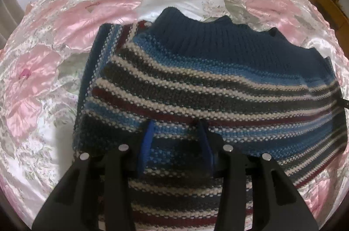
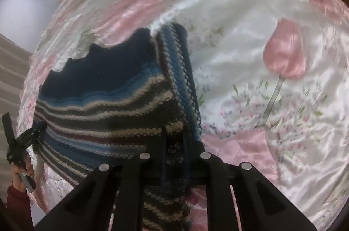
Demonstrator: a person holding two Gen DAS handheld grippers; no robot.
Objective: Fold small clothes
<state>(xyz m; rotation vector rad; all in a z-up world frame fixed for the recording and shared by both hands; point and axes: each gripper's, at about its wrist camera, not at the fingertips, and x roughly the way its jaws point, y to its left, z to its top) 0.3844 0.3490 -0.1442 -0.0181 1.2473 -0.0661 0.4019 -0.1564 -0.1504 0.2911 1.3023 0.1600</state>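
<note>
Now both lifting the striped sweater (image 1: 196, 82) off the floral bedspread (image 1: 43, 78), left gripper (image 1: 176, 143) and right gripper (image 2: 174, 148) each clamped on knit. Best carried level toward the navy collar (image 1: 218, 34), edges kept aligned.

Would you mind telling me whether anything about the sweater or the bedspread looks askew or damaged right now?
Nothing looks damaged. The striped sweater lies on the floral bedspread, its navy ribbed hem wavy, not straight, which seems normal for knit.
</note>
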